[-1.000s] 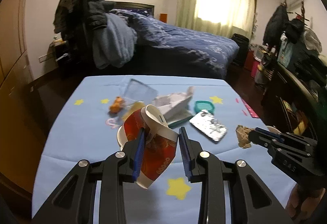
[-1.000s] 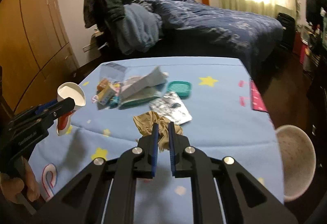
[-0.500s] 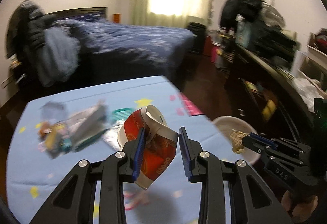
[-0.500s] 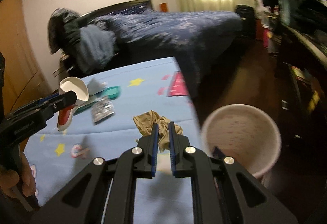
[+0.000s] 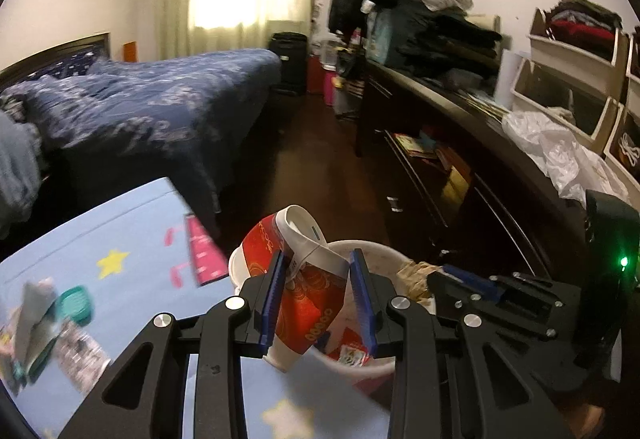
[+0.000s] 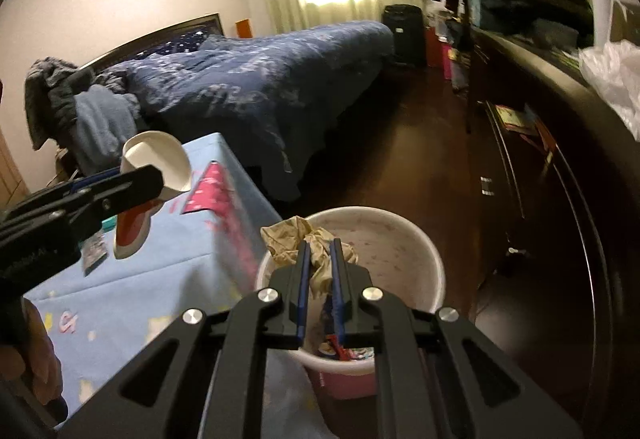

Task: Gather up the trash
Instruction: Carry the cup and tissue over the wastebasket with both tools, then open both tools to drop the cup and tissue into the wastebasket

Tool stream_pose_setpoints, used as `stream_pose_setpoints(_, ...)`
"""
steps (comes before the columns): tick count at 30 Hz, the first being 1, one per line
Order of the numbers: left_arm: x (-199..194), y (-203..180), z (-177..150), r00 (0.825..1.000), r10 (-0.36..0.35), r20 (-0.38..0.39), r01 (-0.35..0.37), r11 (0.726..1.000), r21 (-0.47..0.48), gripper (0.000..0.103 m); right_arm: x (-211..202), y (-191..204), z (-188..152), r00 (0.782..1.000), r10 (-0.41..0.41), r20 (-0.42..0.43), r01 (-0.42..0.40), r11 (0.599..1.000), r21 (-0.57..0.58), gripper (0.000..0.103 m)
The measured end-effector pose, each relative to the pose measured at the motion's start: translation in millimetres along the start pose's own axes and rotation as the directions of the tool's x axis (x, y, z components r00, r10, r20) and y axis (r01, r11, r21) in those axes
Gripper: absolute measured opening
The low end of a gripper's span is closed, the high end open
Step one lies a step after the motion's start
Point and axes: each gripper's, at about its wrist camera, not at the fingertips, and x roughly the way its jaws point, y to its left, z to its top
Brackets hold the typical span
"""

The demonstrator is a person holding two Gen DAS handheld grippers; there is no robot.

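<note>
Left gripper (image 5: 317, 295) fingers clamp crushed red-and-white paper cup (image 5: 304, 279) at rim of round pale pink plastic bin (image 6: 404, 239) beside blue star-print bench (image 6: 160, 279); right gripper (image 6: 320, 281) fingers pinch crumpled tan paper wad (image 6: 308, 243) over bin

Blue-quilted bed (image 5: 140, 107), dark dresser (image 5: 460, 143)

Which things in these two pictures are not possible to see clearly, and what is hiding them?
- Bin contents: right wrist view, mostly covered by the right gripper and its crumpled tissue.
- Table items at lower left: left wrist view, motion blur.
- Paper cup bottom: behind the left gripper.
- Printed text on the cup: too small.
</note>
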Motion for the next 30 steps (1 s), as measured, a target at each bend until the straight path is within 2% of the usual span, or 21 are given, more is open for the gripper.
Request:
stream_pose_setpoints(5,39,-12,8,0.999,-0.029,-0.035,0.030,0.999,0.025,0.033,23,-22,-1,1.000,-0.022,-0.019,0.022,0.999,0.042,0.012)
stream_pose_setpoints(9,55,-11,13,0.997,-0.055,-0.052,0.056,0.998,0.003,0.034,40,-34,-3,0.998,-0.043,-0.037,0.045,0.998,0.051,0.013)
stream_pose_setpoints(14,66,-12,16,0.996,-0.058,-0.063,0.058,0.998,-0.010,0.034,54,-40,-5,0.998,-0.053,-0.042,0.056,0.997,0.051,0.019)
stream_pose_setpoints(16,68,-11,16,0.996,-0.064,-0.066,0.063,0.998,-0.017,0.039,59,-41,-7,0.998,-0.042,-0.048,0.044,0.997,0.059,0.022)
stream_pose_setpoints(18,69,-9,16,0.996,-0.061,-0.059,0.059,0.998,-0.023,0.056,62,-41,-7,0.998,-0.044,-0.049,0.047,0.997,0.057,0.022)
stream_pose_setpoints(19,68,-9,16,0.997,-0.059,-0.051,0.057,0.998,-0.027,0.071,62,-40,-7,0.998,-0.045,-0.049,0.047,0.997,0.055,0.024)
stream_pose_setpoints(20,65,-8,16,0.998,-0.059,-0.036,0.058,0.998,-0.032,0.078,63,-40,-8,0.998,-0.045,-0.048,0.048,0.997,0.054,0.025)
stream_pose_setpoints(23,55,-4,17,0.999,-0.053,-0.011,0.053,0.998,-0.043,0.078,59,-38,-7,0.998,-0.052,-0.037,0.054,0.997,0.047,0.032)
stream_pose_setpoints(26,44,4,16,0.999,-0.033,0.005,0.033,0.998,-0.060,0.078,50,-34,-5,0.998,-0.054,-0.019,0.055,0.998,0.044,0.033)
stream_pose_setpoints(29,23,18,10,1.000,0.024,0.014,-0.023,0.996,-0.083,0.080,33,-27,-2,0.999,-0.046,0.001,0.046,0.998,0.042,0.038)
stream_pose_setpoints(30,12,25,5,0.997,0.070,0.013,-0.068,0.993,-0.094,0.082,26,-23,-2,0.999,-0.036,0.011,0.036,0.999,0.042,0.040)
